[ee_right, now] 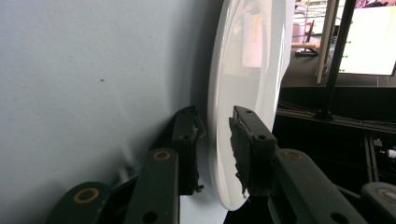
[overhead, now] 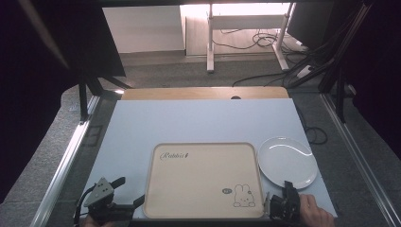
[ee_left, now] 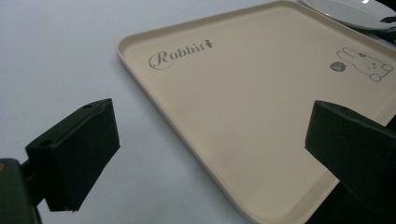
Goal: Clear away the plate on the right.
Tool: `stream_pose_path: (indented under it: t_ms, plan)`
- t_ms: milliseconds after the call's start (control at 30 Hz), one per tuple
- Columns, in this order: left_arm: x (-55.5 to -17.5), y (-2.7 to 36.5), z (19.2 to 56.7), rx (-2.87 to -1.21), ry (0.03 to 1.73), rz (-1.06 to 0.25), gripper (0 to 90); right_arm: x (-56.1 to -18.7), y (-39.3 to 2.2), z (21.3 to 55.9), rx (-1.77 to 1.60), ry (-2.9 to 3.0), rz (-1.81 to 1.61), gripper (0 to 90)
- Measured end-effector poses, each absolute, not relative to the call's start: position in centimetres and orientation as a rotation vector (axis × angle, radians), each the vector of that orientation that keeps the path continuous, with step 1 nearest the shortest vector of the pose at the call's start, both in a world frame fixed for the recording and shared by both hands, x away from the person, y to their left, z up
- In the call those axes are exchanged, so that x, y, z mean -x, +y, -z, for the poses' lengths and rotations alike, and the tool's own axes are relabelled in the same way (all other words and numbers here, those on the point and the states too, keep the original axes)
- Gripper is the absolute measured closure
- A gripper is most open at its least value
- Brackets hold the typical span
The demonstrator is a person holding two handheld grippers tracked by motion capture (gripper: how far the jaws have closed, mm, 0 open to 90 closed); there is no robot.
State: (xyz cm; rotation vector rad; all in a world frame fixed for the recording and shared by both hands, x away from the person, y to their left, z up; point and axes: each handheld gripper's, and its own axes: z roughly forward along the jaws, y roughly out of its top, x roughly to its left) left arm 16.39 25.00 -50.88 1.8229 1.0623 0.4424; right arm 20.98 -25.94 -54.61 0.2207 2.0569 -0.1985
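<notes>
My right tongs straddle the near rim of the white plate beside the rabbit tray, not visibly clamped, so I'd close squarely before lifting, left tongs spread idle.

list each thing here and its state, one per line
tray: flat on the table, empty
plate: empty, lying right of the tray, near rim between the right hand-held gripper's jaws
left hand-held gripper: open, at the tray's near left corner
right hand-held gripper: jaws astride the plate rim
</notes>
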Motion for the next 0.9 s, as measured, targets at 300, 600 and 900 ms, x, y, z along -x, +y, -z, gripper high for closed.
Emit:
stream_pose_path:
  t_ms: [300,600,900]
  plan:
    - [-16.39,24.99,50.88,-1.824,1.062,-0.442,2.7,-21.64,-25.95,54.96,-0.202,2.074,0.222,85.4]
    - [-16.39,24.97,50.89,-1.820,1.062,-0.443,2.7,-21.44,-25.67,54.75,-0.202,2.021,0.234,87.0]
    - [-16.38,24.98,50.89,-1.818,1.062,-0.443,2.7,-21.37,-25.76,54.46,-0.199,1.995,0.238,86.2]
